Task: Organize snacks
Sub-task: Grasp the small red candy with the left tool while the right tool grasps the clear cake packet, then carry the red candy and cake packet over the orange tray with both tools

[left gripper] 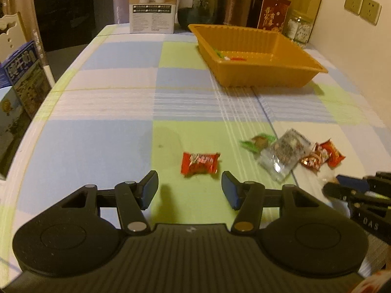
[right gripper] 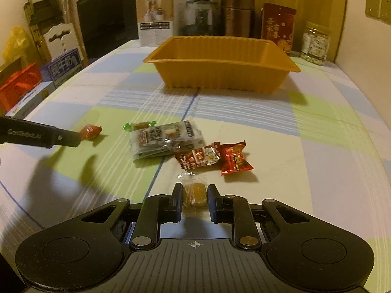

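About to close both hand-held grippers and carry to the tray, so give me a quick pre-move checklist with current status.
1. Left hand-held gripper open: ok, jaws wide apart.
2. Red candy lined up with the left gripper: ok, it lies just ahead of the gap, not yet between the fingers.
3. Yellow candy between the right hand-held gripper fingers: ok, centred in the gap.
4. Right grip firm: cannot tell, pads look close to the wrapper but contact is unclear.
5. Tray has room: ok, only a few pieces show inside in the left view.
6. Neighbouring snack pile clear of the right fingers: ok, it lies farther ahead.
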### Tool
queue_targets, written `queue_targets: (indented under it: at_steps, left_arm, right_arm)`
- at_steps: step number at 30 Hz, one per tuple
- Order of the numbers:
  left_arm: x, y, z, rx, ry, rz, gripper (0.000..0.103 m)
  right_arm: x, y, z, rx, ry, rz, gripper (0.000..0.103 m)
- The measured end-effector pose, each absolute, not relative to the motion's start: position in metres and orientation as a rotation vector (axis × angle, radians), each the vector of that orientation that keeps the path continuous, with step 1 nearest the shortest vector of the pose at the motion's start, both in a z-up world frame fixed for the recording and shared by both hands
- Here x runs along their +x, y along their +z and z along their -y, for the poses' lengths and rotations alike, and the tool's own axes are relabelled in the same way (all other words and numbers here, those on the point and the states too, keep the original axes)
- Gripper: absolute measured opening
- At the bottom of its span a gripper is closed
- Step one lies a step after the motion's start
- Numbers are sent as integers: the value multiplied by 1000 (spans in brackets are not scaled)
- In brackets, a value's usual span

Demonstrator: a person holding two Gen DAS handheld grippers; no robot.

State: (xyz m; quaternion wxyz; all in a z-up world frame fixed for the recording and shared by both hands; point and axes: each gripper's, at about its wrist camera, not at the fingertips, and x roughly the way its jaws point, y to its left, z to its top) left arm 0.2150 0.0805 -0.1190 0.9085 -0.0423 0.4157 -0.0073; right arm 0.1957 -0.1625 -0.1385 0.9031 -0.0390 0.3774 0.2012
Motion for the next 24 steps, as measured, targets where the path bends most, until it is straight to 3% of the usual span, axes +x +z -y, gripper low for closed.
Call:
queue_targets:
  at_steps: [3, 5, 12, 17, 24]
  left_arm:
    - [223, -124, -81, -105, -42, -836, 53]
    - [227, -127, -80, -112, -53, -823, 45]
    - [237, -139, -70, -40, -66, -832, 39]
    - [237, -138, -69, -20, -53, -823, 23]
    - [226, -127, -64, -29, -51, -808, 22]
  right_arm:
    - [196, -139, 163, -77, 407, -779, 21]
    - [196, -139, 164, -77, 395, -775, 21]
    - [199, -139, 172, -54, 350, -774, 21]
    - [199, -139, 173, -48, 338, -771, 21]
    - [198, -136, 175, -36, 332, -763, 21]
